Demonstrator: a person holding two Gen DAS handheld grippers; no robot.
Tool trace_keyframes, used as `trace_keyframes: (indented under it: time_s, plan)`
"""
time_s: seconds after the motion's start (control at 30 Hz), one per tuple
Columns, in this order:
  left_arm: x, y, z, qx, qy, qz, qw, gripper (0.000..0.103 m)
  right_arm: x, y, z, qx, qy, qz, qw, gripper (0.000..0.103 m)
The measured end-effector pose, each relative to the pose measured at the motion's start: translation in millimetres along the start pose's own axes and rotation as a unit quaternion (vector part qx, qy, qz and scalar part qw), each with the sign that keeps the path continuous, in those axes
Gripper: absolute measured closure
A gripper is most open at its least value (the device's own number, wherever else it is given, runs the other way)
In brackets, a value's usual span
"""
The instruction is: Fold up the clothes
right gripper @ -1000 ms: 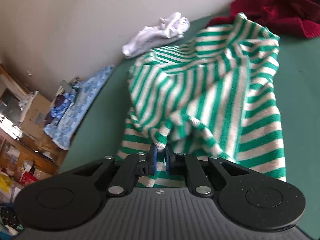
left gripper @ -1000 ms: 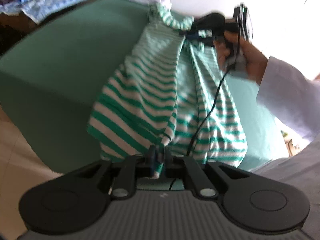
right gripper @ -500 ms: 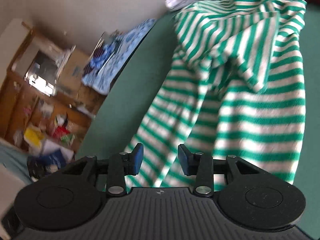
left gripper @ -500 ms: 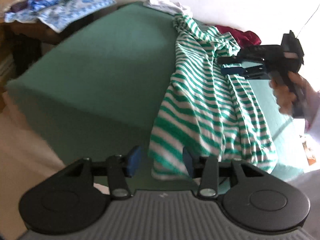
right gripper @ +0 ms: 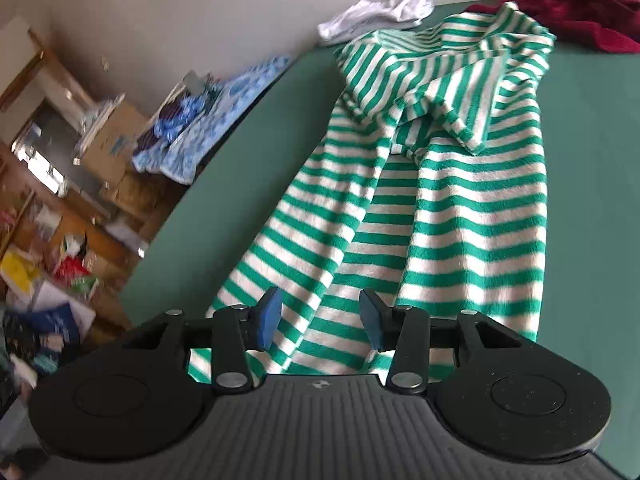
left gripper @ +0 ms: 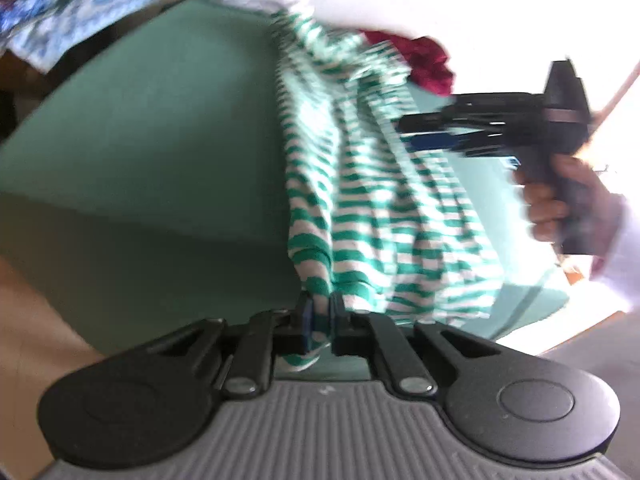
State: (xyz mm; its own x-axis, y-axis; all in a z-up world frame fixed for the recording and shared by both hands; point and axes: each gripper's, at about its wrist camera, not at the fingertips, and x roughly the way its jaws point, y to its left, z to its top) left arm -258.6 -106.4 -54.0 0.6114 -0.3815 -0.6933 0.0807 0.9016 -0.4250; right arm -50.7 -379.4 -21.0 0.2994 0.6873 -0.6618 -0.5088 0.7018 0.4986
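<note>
A green-and-white striped garment [right gripper: 432, 184] lies lengthwise on the green table [right gripper: 256, 168], its lower hem hanging over the near edge. In the left wrist view my left gripper [left gripper: 319, 320] is shut on the hem corner of the striped garment [left gripper: 360, 184]. My right gripper [right gripper: 320, 318] stands open just above the hem, nothing between its blue pads. From the left wrist view the right gripper [left gripper: 416, 136] hovers over the garment's right side, held by a hand [left gripper: 560, 200].
A dark red garment [right gripper: 584, 4] and a white cloth [right gripper: 376, 12] lie at the table's far end. A blue patterned cloth [right gripper: 216, 116] covers a box left of the table, beside cluttered wooden shelves [right gripper: 48, 216]. Floor [left gripper: 36, 320] shows below the table edge.
Both grippers let go of the garment half a second ago. Since then my left gripper has shut again on the hem corner; the right stays open and has drawn back toward the hem.
</note>
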Motion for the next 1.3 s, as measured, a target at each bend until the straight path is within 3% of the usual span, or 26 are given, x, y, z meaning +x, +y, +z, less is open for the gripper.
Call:
trace_keyframes:
  time_s: [0.07,0.17,0.27,0.37,0.53,0.6,0.63,0.67,0.7,0.77,0.83,0.87,0.93,1.0,1.03,1.07,1.1,1.3]
  plan:
    - [3,7,-5,-0.003,0.012,-0.008,0.9999,0.102,-1,4,-4,0.009,-0.008,0.006,1.000,0.055]
    - [26,43,-8,-0.026,0.046,0.018,0.9984,0.103,2,12,-12,0.009,-0.011,0.000,1.000,0.052]
    - [32,69,-2,-0.043,0.052,0.021,0.9975,0.103,7,23,-20,0.001,-0.004,-0.009,1.000,0.051]
    - [25,73,-1,-0.018,0.063,0.008,0.9978,0.103,13,32,-30,0.003,0.011,-0.008,1.000,0.046]
    - [16,74,2,0.024,0.076,0.019,0.9966,0.103,22,41,-54,0.037,0.060,0.039,0.997,0.046]
    - [17,73,9,0.040,0.065,0.020,0.9969,0.091,25,47,-64,0.032,0.066,0.047,0.996,0.048]
    - [18,73,12,0.049,0.058,0.020,0.9969,0.055,27,50,-67,0.025,0.063,0.045,0.997,0.052]
    - [22,71,16,0.060,0.052,0.020,0.9966,0.031,28,54,-69,0.015,0.054,0.034,0.998,0.056]
    - [26,69,19,0.074,0.049,0.018,0.9959,0.029,29,57,-69,0.008,0.047,0.025,0.999,0.065]
    - [35,63,26,0.099,0.055,0.005,0.9936,0.030,30,57,-66,0.011,0.050,0.012,0.999,0.095]
    - [42,55,31,0.117,0.059,-0.013,0.9913,0.029,23,56,-64,0.015,0.047,0.015,0.999,0.097]
    - [45,52,32,0.124,0.062,-0.023,0.9900,0.023,18,55,-63,0.016,0.042,0.019,0.999,0.097]
    - [51,46,31,0.135,0.074,-0.043,0.9872,0.024,10,55,-63,0.012,0.034,0.010,0.999,0.097]
    - [58,42,27,0.126,0.096,-0.065,0.9854,0.052,8,52,-68,0.018,0.031,-0.007,0.999,0.092]
    - [62,41,25,0.115,0.107,-0.073,0.9849,0.080,6,49,-72,0.026,0.033,-0.012,0.999,0.082]
    - [65,40,23,0.103,0.115,-0.081,0.9847,0.091,3,46,-76,0.034,0.034,-0.017,0.999,0.073]
    - [66,40,20,0.094,0.121,-0.089,0.9841,0.092,-1,43,-80,0.041,0.034,-0.024,0.998,0.059]
    - [56,55,19,0.055,0.112,-0.084,0.9886,0.089,-56,21,-114,0.057,0.017,-0.090,0.994,0.060]
